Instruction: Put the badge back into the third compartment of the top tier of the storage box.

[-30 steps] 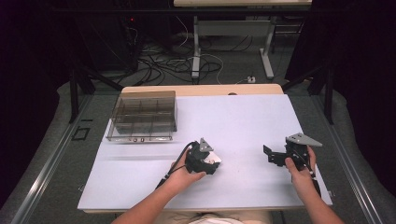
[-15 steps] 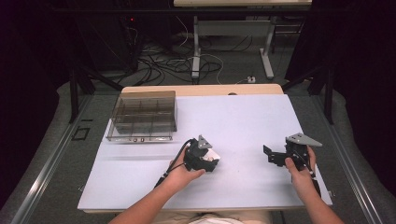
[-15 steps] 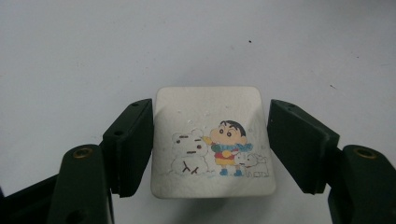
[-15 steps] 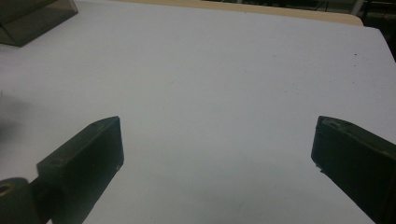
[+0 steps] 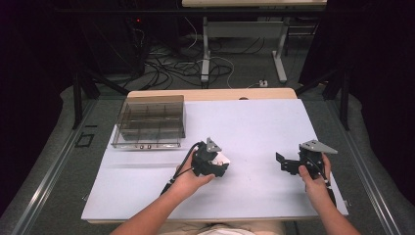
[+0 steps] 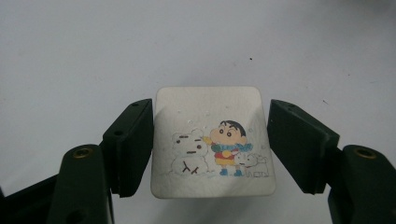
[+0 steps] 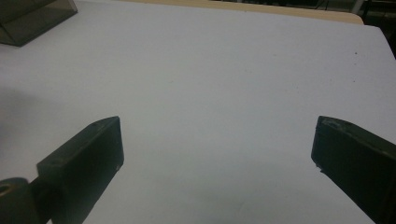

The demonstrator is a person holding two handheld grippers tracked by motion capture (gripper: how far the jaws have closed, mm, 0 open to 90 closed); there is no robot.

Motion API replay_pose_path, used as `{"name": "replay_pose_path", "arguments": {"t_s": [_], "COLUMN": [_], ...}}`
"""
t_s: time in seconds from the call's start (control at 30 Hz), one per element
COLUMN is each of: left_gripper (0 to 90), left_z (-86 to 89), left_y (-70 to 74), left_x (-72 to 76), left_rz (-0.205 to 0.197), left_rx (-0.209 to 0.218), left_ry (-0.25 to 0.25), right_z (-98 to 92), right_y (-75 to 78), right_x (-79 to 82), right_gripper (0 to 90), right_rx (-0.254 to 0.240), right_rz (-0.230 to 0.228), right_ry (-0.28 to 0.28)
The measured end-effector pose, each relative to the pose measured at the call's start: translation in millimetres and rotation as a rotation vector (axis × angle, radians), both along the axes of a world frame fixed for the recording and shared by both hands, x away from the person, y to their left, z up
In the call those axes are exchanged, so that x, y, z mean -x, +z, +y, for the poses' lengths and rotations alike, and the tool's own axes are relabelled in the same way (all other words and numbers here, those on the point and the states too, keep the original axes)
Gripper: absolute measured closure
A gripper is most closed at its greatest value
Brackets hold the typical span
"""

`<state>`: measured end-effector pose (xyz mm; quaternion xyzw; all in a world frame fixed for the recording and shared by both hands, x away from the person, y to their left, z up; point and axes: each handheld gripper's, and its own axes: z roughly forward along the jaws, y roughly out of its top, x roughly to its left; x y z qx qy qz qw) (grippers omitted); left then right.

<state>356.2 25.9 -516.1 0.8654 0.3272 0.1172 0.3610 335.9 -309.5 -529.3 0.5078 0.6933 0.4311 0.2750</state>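
Observation:
A white square tile [image 6: 212, 135] printed with a cartoon child, a snowman and a small dog sits between the jaws of my left gripper [image 6: 210, 140]. Both black pads press its left and right edges. In the high view this gripper [image 5: 221, 164] is at the middle of the white table [image 5: 254, 127], with the tile [image 5: 223, 158] showing at its tip. My right gripper [image 5: 284, 164] hovers near the table's right side, pointing left. Its jaws [image 7: 217, 149] stand wide open over bare table.
A clear smoky box with dividers [image 5: 149, 121] stands at the table's back left, and its corner [image 7: 32, 14] shows in the right gripper view. Cables and desk legs [image 5: 205, 54] lie on the floor beyond the far edge.
The left gripper with the tile has shifted slightly away from the person. The right gripper has stayed where it was.

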Motion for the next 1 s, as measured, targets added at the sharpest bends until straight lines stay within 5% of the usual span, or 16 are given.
{"name": "replay_pose_path", "arguments": {"t_s": [1.0], "left_gripper": [33.2], "left_z": [24.9], "left_y": [43.0], "left_x": [-10.6], "left_rz": [-0.044], "left_rx": [0.03], "left_ry": [0.097], "right_z": [-0.5], "right_y": [-0.1], "right_x": [0.2], "right_gripper": [2.3], "right_rx": [0.002], "right_rz": [-0.003], "right_ry": [-0.003]}}
